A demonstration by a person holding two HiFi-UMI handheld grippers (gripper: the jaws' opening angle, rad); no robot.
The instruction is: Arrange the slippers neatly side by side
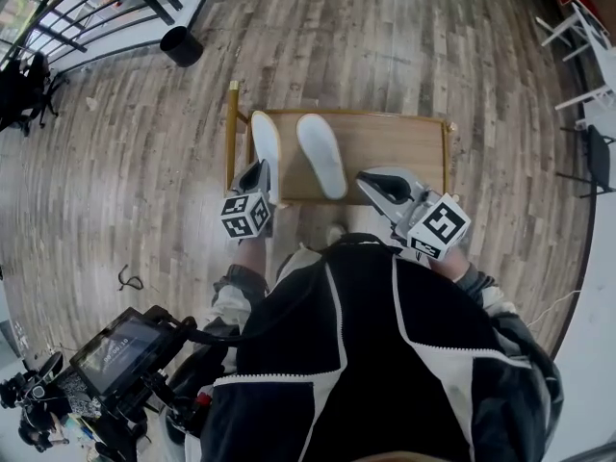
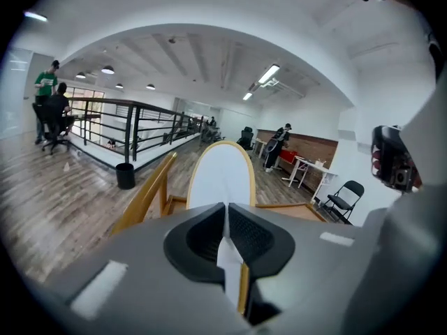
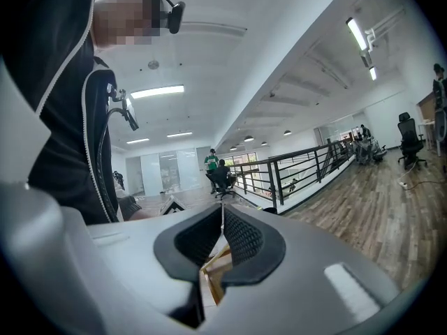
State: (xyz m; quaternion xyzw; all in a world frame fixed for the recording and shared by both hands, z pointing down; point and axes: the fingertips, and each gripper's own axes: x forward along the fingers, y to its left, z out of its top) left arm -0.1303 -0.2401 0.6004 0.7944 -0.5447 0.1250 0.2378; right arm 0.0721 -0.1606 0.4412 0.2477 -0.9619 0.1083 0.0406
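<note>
Over worktop, my left gripper jaws pinch near end of left slipper; second slipper flat beside; right gripper jaws closed, empty.

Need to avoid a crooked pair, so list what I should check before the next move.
1. Left gripper has a firm hold: ok, its jaws are shut on the held slipper.
2. Right gripper is free to help: ok, shut with nothing between its jaws.
3. Other slipper is settled: ok, it lies on the table.
4. Room beside it: ok, there is bare wood on its right.
5. Pair is parallel: not ok, the two slant apart.
6. Held slipper is clear of the table: cannot tell.
</note>
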